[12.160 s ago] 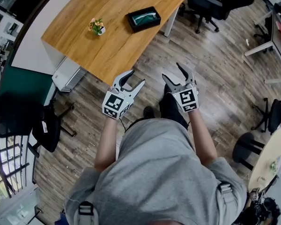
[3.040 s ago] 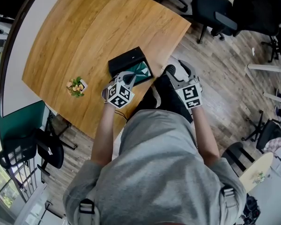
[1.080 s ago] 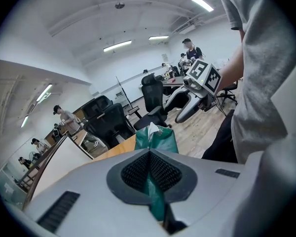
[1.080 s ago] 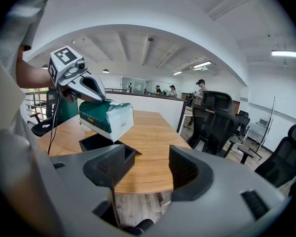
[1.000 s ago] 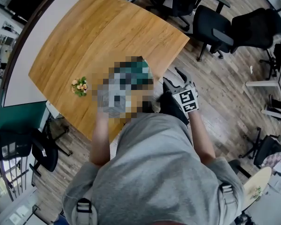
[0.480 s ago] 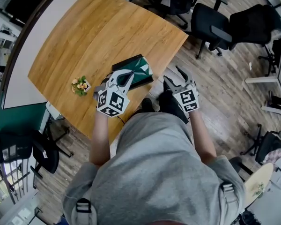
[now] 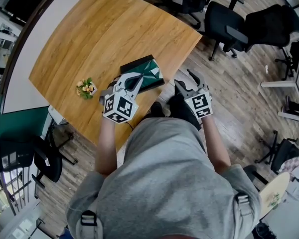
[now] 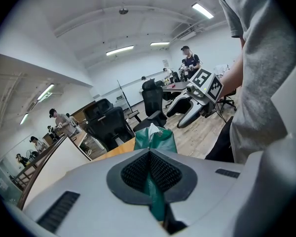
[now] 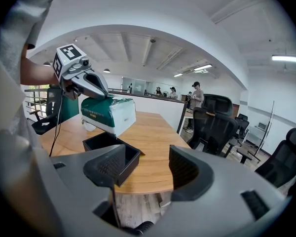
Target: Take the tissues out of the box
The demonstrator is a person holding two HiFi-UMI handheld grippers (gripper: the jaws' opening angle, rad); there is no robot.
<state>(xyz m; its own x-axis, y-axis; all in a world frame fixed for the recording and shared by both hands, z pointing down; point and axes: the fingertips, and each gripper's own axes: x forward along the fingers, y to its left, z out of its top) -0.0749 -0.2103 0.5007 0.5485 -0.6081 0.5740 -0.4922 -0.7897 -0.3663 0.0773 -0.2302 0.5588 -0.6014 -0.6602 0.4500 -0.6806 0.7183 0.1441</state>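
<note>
My left gripper (image 7: 133,79) is shut on the green wrapper of a green and white tissue pack (image 7: 149,76). In the right gripper view the left gripper (image 9: 84,78) holds the pack (image 9: 108,113) tilted in the air above the open black box (image 9: 133,166), clear of its rim. The wrapper (image 8: 155,138) is pinched between the left gripper's (image 8: 149,169) pads. My right gripper (image 7: 185,79) stands open off the table's near edge, to the right of the box, with nothing between the jaws of this right gripper (image 9: 145,169).
The box stands near the front corner of a wooden table (image 7: 99,29). A small flower pot (image 7: 85,88) sits to the left of the box. Black office chairs (image 7: 229,19) stand beyond the table's right end, on the wood floor (image 7: 239,93). People stand far off (image 8: 190,60).
Twelve seconds ago both grippers were open, short of the table. The left one has since closed on the tissue pack at the box. In the last half second hardly anything moved.
</note>
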